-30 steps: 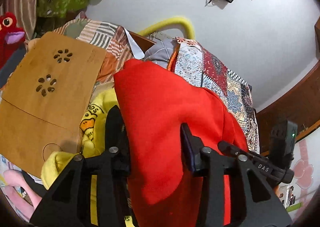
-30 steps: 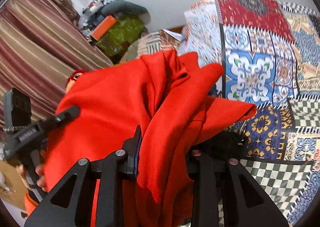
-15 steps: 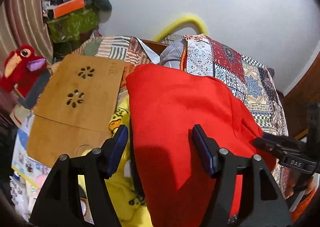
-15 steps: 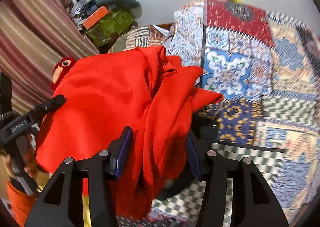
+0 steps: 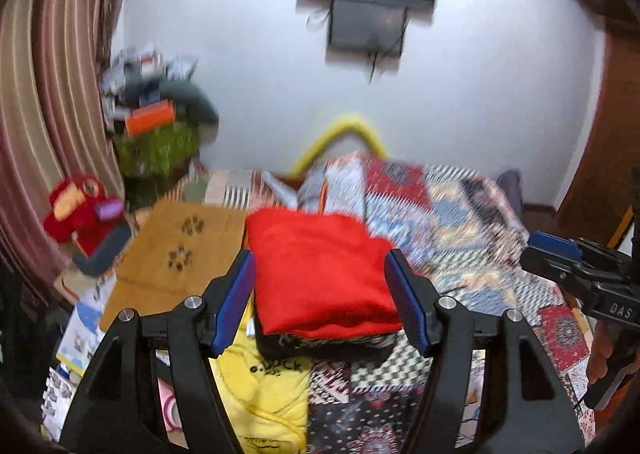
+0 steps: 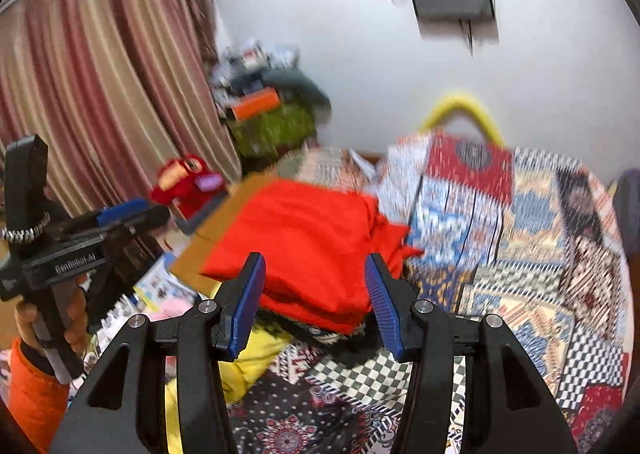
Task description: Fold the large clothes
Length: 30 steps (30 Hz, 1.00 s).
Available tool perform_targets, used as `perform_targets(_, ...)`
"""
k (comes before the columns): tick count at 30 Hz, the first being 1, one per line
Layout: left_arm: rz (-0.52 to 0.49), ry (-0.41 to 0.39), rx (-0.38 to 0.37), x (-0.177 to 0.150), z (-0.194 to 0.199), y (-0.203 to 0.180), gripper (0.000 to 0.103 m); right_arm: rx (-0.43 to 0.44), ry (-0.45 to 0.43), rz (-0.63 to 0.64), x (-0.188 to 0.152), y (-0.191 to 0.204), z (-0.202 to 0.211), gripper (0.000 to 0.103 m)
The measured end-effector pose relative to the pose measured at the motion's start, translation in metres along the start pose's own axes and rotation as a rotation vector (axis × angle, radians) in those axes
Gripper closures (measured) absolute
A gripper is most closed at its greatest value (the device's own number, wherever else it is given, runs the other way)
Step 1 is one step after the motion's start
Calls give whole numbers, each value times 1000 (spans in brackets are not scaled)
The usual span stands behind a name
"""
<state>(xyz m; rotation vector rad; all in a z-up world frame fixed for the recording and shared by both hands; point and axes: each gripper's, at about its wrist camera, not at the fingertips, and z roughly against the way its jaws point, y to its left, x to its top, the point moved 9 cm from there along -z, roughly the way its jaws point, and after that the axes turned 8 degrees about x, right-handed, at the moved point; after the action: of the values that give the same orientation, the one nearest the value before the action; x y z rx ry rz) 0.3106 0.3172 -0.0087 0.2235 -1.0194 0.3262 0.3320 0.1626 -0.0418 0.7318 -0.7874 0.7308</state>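
A folded red garment (image 5: 320, 274) (image 6: 304, 238) lies on top of a small stack on the patterned bedspread (image 5: 460, 221) (image 6: 520, 238). Its right side is bunched in loose folds. Under it a dark patterned cloth (image 5: 332, 342) shows. A yellow garment (image 5: 260, 382) (image 6: 240, 362) lies beside the stack at the front left. My left gripper (image 5: 319, 258) is open and held back above the red garment, with nothing between its blue pads. My right gripper (image 6: 314, 258) is open too, clear of the cloth. Each gripper also shows at the edge of the other's view.
A wooden lap board (image 5: 180, 254) lies left of the stack, with a red plush toy (image 5: 80, 209) (image 6: 184, 181) beyond it. Striped curtains (image 6: 100, 101) hang at the left. Piled clutter (image 5: 156, 121) stands in the corner. A hand and orange sleeve (image 6: 32, 386) hold the left gripper.
Both grippers let go of the red garment, opened, and drew back and up. The garment now lies folded on the stack, farther away in both views.
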Motion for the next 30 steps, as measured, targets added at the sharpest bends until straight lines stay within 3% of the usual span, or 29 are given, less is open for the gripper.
perform_targets(6,-7,-214,3,-4,113,-32,37,10,-202,90,3,47,87,55)
perform_targets(10,-27,-334,49,-21,173,-50,38,11,-292,118,-6,69,131,55)
perform_targets(15,-3,-408,60,-43,219,-61,37,5,-355,137,-26,87,160,55)
perform_targets(19,20,-421,47,-52,232,-61,35,-32,-381,159,-35,92,166,55)
perform_targets(24,47,-448,92,-59,243,-57,4,-55,-401,170,-42,94,171,31)
perform_targets(30,57,-447,108,-64,243,-51,0,-126,-436,196,-41,94,178,2)
